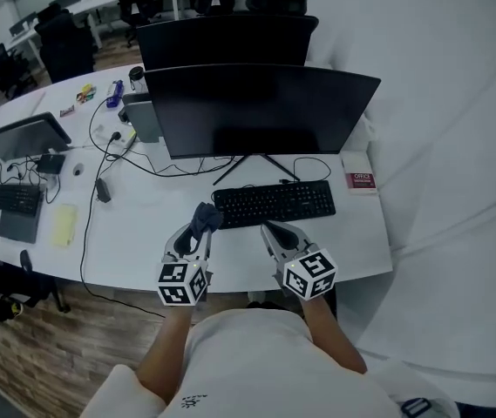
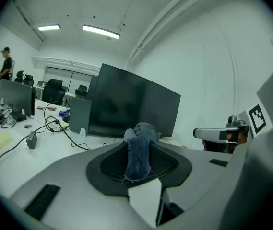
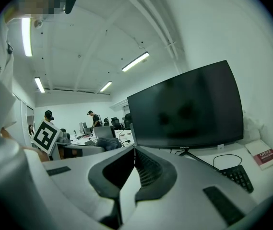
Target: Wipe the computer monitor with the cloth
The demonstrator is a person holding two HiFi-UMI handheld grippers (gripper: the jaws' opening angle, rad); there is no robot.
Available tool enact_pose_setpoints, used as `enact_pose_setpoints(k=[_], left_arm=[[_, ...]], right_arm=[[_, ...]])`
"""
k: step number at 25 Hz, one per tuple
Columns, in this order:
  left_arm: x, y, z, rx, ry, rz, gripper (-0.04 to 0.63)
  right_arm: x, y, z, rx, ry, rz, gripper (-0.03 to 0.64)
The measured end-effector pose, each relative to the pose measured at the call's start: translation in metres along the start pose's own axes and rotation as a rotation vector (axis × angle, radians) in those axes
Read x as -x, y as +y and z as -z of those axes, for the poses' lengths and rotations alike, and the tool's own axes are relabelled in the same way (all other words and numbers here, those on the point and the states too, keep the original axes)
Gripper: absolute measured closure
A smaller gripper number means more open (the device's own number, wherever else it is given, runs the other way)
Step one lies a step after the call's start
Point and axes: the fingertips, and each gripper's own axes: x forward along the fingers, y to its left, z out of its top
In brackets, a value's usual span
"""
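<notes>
Left claw: my left claw (image 1: pixel 197 232) is pinched on the cloth (image 2: pixel 139 150), which sticks up out of the jaws as a dark blue wad. It sits low over the near edge of the desk (image 1: pixel 134 238), just left of the keyboard (image 1: pixel 274 203).
Right claw: the right claw (image 3: pixel 134 151) has its jaws pressed together on nothing, level with the left one, near the keyboard's front.
Monitor: the monitor (image 1: pixel 261 111) stands upright behind the keyboard with its screen dark, apart from both claws. The cloth is not touching it.
Progress: the cloth is in hand, but I judge that wiping has not begun and the whole screen is left.
Edges: the stand legs and keyboard lie under the screen's bottom edge. A second monitor (image 1: pixel 226 40) is close behind, and a red book (image 1: pixel 361 180) is near the desk's right end.
Room: there is open air above the keyboard. Cables (image 1: pixel 99 159) crowd the left, so I'd approach from the front.
</notes>
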Motion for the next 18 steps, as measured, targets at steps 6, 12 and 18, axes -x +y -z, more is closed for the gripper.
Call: enact_pose_setpoints(k=[6, 12, 18], left_arm=[[-0.018, 0.000, 0.000, 0.023, 0.009, -0.072, 0.463], [-0.036, -0.004, -0.003, 0.034, 0.001, -0.144, 0.463], [-0.048, -0.017, -0.005, 0.042, 0.007, -0.175, 0.463]], right_arm=[[-0.020, -0.025, -0.007, -0.007, 0.007, -0.082, 0.597], [-0.027, -0.050, -0.005, -0.021, 0.023, -0.144, 0.597], [-0.034, -0.069, 0.001, -0.052, 0.043, -0.179, 0.597]])
